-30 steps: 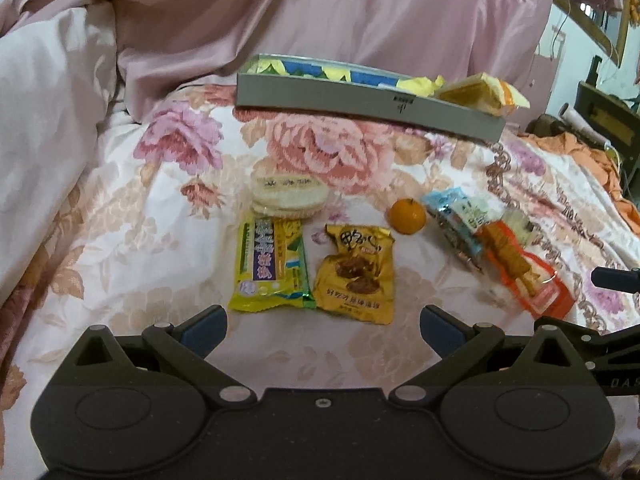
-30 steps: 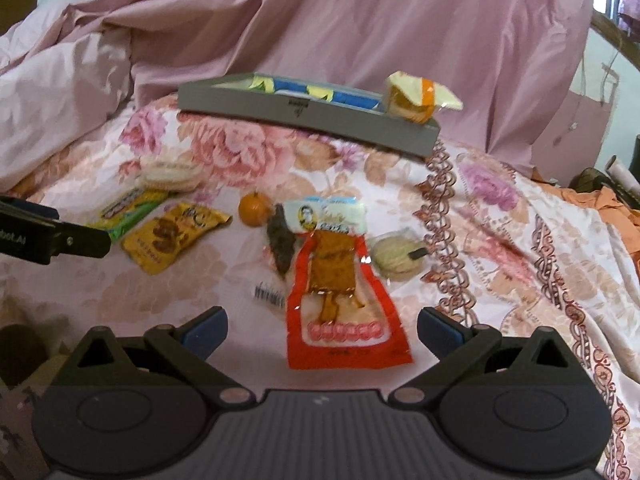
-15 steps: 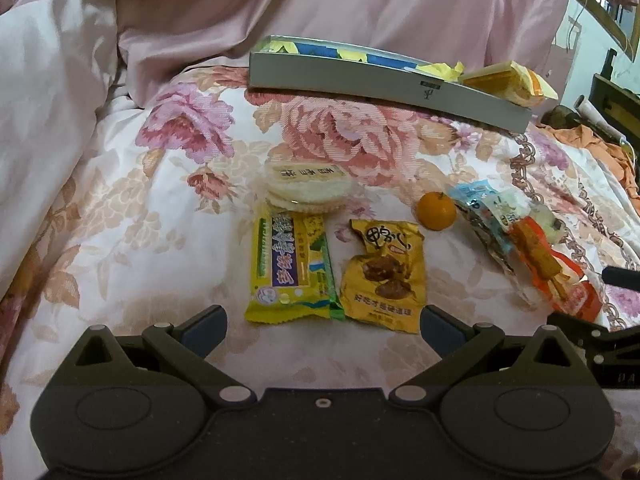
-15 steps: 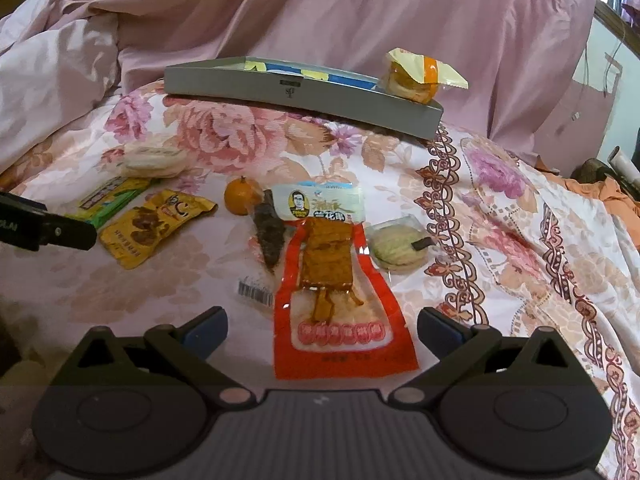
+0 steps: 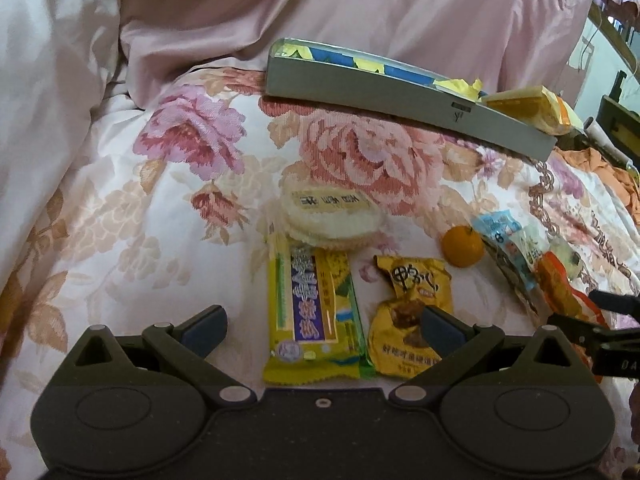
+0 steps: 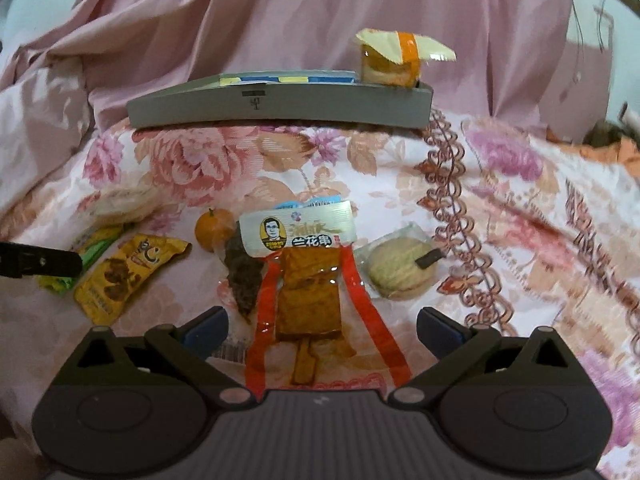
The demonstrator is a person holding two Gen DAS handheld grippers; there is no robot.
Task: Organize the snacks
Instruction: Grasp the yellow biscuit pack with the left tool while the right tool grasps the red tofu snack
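I am working over a bed covered by a floral bedspread [image 5: 120, 216] in pink and cream, with a plain pink sheet [image 6: 320, 12] draped up behind it and a white quilt [image 5: 44, 92] bunched at the left. At the back of the bedspread lies a long grey tray [image 5: 400, 98] holding yellow and blue wrappers, with a yellow-and-orange wrapped cake [image 6: 394, 58] sitting at its right end. My left gripper [image 5: 322, 324] has its fingers [image 5: 206, 322] spread wide and holds nothing; between them lies a yellow-green snack bar [image 5: 314, 308], and the right fingertip sits over the edge of a yellow meat-snack pouch [image 5: 414, 280]; I cannot tell if it touches. Beyond the bar are a round pack of rice crackers [image 5: 332, 216] and a small orange [image 5: 462, 246], apart from each other. My right gripper [image 6: 322, 326] is likewise wide open and empty, its fingers [image 6: 438, 330] straddling a red packet of tofu skewers [image 6: 316, 296] without touching it. The right view shows what the left barely catches: a dark dried snack in clear wrap [image 6: 244, 276] just left of the red packet, touching it, and a pale round pastry [image 6: 400, 268] in clear wrap just to its right. The left view alone shows dark wooden furniture [image 5: 620, 128] and orange cloth [image 5: 600, 164] at the far right edge of the room. Each view catches the tip of the other gripper at its side edge.
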